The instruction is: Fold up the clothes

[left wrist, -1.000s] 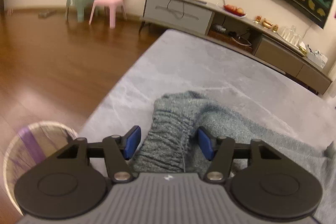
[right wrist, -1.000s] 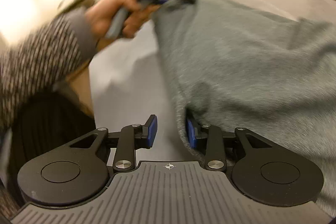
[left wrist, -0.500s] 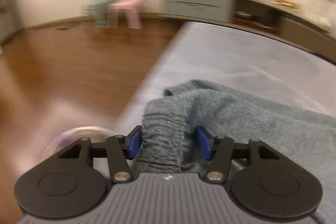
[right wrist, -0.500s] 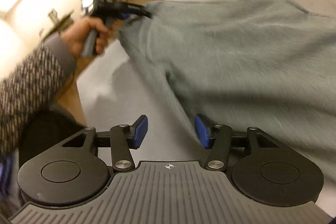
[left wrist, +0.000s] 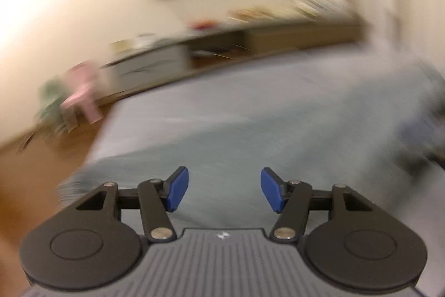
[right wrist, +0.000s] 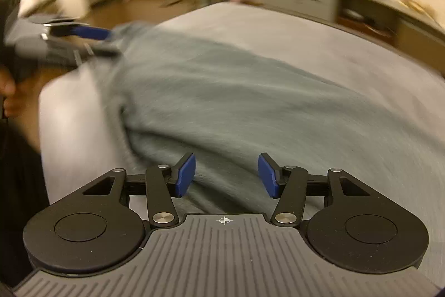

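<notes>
Released since half a second ago: left gripper (left wrist: 224,192), blue pads spread wide and holding nothing, above grey sweater (left wrist: 250,135) lying flat on grey table (left wrist: 172,113). Seen from right wrist view, at far left near sweater's corner (right wrist: 119,38). Further right, right gripper (right wrist: 226,176), likewise spread wide and empty, over sweater's near edge. Heavily motion-blurred throughout.

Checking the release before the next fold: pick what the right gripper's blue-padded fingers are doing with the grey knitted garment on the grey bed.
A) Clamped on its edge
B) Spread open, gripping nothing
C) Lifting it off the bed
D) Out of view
B: the right gripper shows its blue pads wide apart, with the grey knitted garment lying slack on the grey bed beyond them.
</notes>
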`<state>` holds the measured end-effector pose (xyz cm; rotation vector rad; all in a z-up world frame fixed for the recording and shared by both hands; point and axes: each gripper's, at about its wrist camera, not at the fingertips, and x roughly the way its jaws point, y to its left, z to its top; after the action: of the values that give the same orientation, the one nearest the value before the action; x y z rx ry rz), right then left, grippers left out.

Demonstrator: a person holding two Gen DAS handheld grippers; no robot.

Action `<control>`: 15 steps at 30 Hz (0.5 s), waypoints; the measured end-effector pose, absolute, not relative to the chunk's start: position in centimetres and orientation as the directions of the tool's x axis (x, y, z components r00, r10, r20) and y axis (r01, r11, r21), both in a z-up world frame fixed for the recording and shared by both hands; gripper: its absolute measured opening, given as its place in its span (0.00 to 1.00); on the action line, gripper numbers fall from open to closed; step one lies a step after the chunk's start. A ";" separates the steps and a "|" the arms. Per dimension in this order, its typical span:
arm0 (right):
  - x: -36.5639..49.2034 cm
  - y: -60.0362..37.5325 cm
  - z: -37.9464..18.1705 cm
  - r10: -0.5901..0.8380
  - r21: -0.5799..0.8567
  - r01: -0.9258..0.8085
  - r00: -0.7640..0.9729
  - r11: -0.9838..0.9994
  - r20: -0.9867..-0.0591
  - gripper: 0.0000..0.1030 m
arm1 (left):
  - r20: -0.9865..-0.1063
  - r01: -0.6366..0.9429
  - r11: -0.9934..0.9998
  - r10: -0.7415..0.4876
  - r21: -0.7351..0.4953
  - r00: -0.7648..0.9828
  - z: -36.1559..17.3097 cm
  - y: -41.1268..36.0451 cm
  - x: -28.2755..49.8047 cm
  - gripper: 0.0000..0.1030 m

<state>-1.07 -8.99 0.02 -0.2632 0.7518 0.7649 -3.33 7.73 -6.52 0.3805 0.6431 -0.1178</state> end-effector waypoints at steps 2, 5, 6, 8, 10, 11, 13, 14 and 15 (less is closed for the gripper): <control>-0.9 -7.3 -0.8 0.523 0.006 -0.759 0.443 0.651 -0.728 0.34 | -0.638 0.288 0.883 0.017 0.371 0.770 -8.8 4.9 -3.9 0.57; -0.7 -6.1 -1.8 0.498 -0.034 -0.779 0.432 0.626 -0.752 0.00 | -0.670 0.322 0.855 0.039 0.406 0.741 -10.8 3.5 -3.7 0.55; -0.7 -6.0 -2.0 0.498 -0.040 -0.777 0.441 0.628 -0.746 0.00 | -0.677 0.326 0.853 0.043 0.408 0.735 -11.2 3.6 -3.7 0.47; -1.2 -6.5 -1.5 0.522 -0.033 -0.776 0.454 0.630 -0.722 0.00 | -0.685 0.311 0.867 0.046 0.389 0.727 -11.2 4.3 -3.9 0.29; -2.4 -7.5 -0.6 0.564 0.006 -0.790 0.433 0.614 -0.704 0.00 | -0.689 0.285 0.892 0.041 0.352 0.723 -10.7 5.0 -4.4 0.18; -2.9 -7.8 -0.4 0.575 0.013 -0.797 0.425 0.604 -0.699 0.00 | -0.685 0.273 0.900 0.039 0.341 0.727 -10.5 5.2 -4.9 0.18; -3.3 -8.3 -0.1 0.591 0.027 -0.803 0.415 0.596 -0.692 0.00 | -0.671 0.253 0.905 0.047 0.342 0.740 -10.2 5.3 -5.3 0.22; -3.2 -8.6 0.0 0.595 0.033 -0.803 0.413 0.596 -0.689 0.00 | -0.668 0.251 0.903 0.051 0.348 0.743 -10.1 5.2 -5.2 0.23; -3.1 -8.8 0.1 0.600 0.040 -0.802 0.411 0.595 -0.687 0.00 | -0.664 0.249 0.902 0.055 0.354 0.746 -10.0 5.0 -5.0 0.29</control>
<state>-3.13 -8.81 0.12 -0.3175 0.7194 0.9013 -5.00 5.00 -10.02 0.4442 0.7271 -0.1099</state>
